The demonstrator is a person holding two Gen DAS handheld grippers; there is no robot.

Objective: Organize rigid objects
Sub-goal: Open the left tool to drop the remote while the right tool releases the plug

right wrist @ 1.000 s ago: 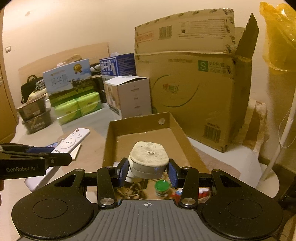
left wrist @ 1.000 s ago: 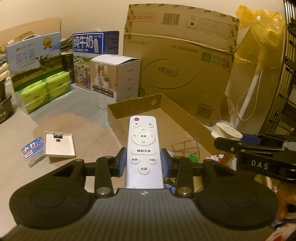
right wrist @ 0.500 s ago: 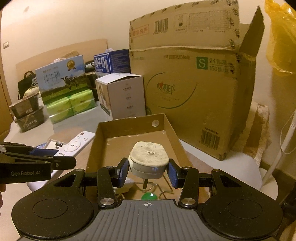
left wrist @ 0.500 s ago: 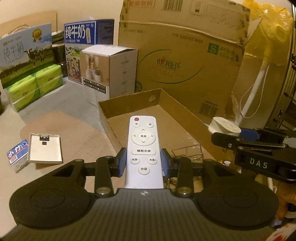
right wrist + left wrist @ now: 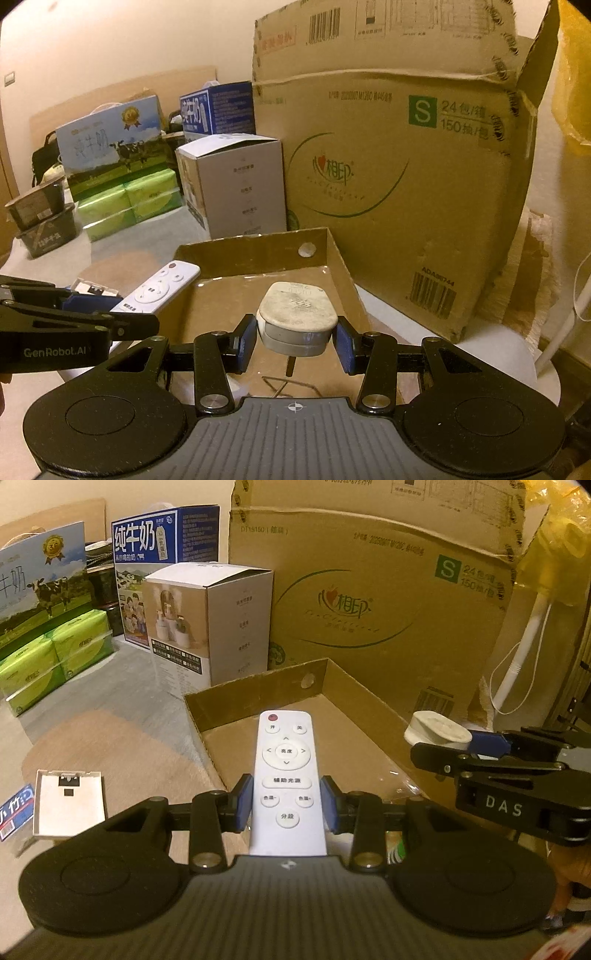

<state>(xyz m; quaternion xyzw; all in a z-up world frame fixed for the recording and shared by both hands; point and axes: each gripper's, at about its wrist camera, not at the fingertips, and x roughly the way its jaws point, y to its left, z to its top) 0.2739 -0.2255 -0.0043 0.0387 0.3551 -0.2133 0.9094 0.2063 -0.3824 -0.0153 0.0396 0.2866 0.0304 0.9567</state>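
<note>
The left tool [image 5: 286,803] pinches a white remote [image 5: 286,775] above the shallow cardboard tray [image 5: 258,686]; at its three o'clock, the right tool [image 5: 294,343] pinches a white plug [image 5: 297,315] over that tray.

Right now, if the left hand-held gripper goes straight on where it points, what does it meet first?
Probably the floor of the shallow cardboard tray, met first by the remote that the left hand-held gripper holds; depth is unclear.

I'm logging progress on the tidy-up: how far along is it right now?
Done: little visible in the cardboard tray beyond a wire piece. In hand: left gripper holds the white remote, right gripper the white plug adapter, both over the tray. Left: releasing them; the white cover still lies outside.
</note>
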